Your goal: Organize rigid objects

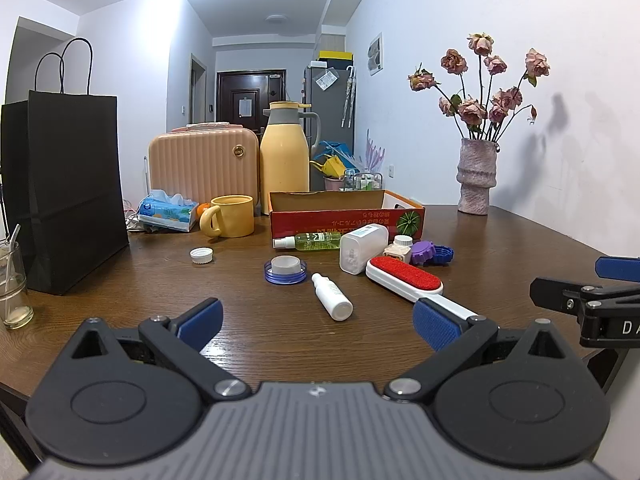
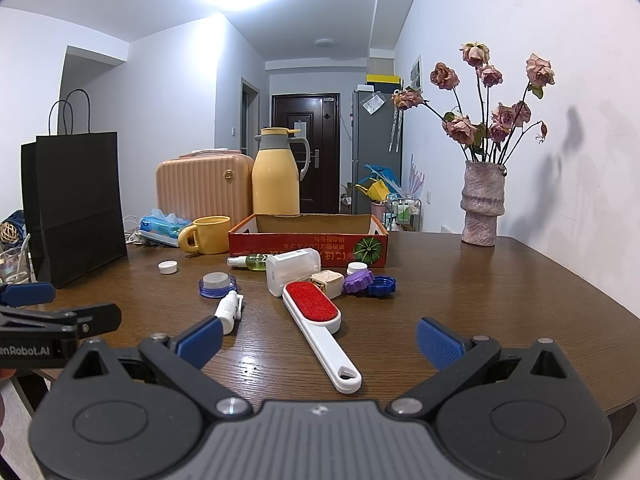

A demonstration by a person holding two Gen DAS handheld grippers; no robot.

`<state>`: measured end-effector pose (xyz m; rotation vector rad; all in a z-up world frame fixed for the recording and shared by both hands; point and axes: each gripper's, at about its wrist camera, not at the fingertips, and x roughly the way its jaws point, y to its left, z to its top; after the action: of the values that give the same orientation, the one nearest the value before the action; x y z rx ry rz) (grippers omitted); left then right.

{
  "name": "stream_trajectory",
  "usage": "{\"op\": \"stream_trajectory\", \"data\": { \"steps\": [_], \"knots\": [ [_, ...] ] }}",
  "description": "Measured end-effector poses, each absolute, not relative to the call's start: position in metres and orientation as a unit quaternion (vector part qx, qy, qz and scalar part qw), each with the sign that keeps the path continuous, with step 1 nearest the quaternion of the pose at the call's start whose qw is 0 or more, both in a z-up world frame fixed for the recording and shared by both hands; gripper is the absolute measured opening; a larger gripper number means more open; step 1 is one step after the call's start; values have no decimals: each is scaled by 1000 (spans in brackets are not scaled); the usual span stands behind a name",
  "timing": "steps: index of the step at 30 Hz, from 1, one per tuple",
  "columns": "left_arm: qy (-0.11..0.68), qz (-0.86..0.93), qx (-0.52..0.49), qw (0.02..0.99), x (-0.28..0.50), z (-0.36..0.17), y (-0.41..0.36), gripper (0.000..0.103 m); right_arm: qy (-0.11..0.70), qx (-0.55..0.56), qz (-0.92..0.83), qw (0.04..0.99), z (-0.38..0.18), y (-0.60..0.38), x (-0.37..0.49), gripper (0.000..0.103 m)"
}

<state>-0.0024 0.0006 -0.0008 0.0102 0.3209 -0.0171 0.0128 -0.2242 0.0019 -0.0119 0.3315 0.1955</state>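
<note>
- wooden table (image 2: 480, 300) is stretching below a white wall, carrying a red cardboard box (image 2: 308, 240).
- both grippers, left gripper (image 1: 318, 322) and right gripper (image 2: 320, 340), are hovering with fingers spread, gripping nothing.
- red lint brush (image 2: 316, 316) is lying just before the box, near a white bottle (image 1: 332, 296).

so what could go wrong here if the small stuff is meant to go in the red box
1. The small white bottle lies on its side, so it may roll away when the open jaws close on it.
2. The lint brush rests against the clear container and the caps, so lifting it could scatter the purple cap and blue cap.
3. The yellow mug stands beside the red box and a wide swing might knock it.
</note>
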Motion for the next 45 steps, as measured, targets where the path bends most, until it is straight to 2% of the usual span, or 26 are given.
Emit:
{"op": "stream_trajectory", "data": {
  "steps": [30, 45],
  "knots": [
    [160, -9, 4, 987, -5, 4, -3, 103, 163, -7, 100, 981, 6, -224, 13, 103],
    [176, 1, 0, 984, 22, 0, 0, 103, 196, -4, 108, 975, -8, -222, 45, 103]
  ]
}}
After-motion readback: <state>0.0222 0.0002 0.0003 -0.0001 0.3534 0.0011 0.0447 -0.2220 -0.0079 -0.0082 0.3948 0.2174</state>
